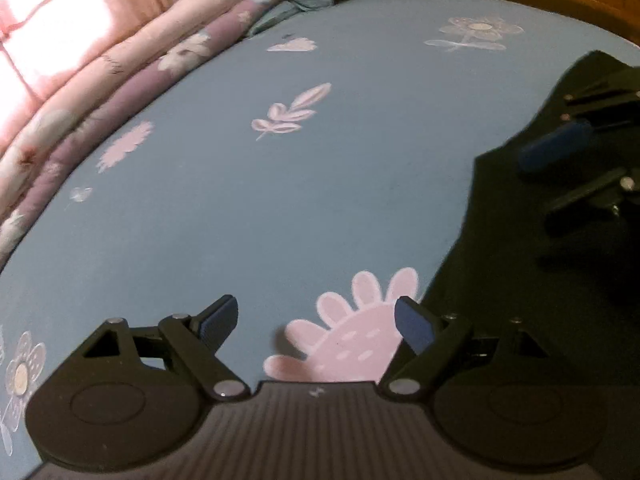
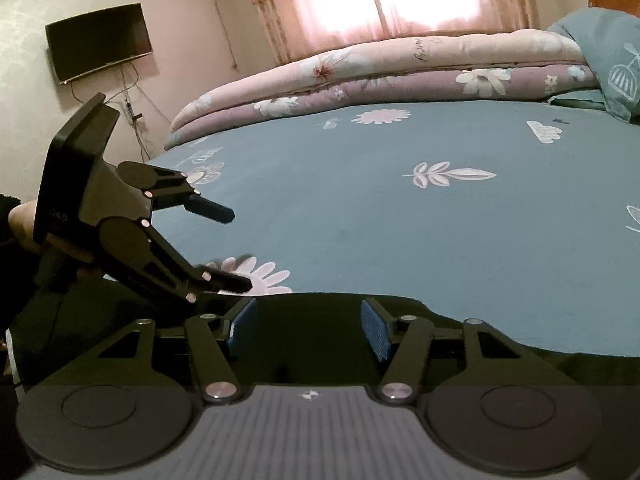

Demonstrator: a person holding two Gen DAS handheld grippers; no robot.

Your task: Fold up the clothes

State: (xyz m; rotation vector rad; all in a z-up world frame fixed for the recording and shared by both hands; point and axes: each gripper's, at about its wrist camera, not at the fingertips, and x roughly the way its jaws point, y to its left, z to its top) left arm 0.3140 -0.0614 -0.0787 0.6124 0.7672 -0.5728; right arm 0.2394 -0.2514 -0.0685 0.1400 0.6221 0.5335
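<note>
Lying on the bed [image 1: 320,184], dark garment [image 1: 520,280] sits directly beneath right tool [image 2: 308,330], jaws parted and empty, nearer than wide-open left tool [image 1: 316,324] hovering beside its edge.

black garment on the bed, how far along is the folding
Done: the black garment lies on the blue sheet; its folds can't be judged. In hand: nothing, the left gripper and right gripper are both open and empty. Left: any further folds.
</note>
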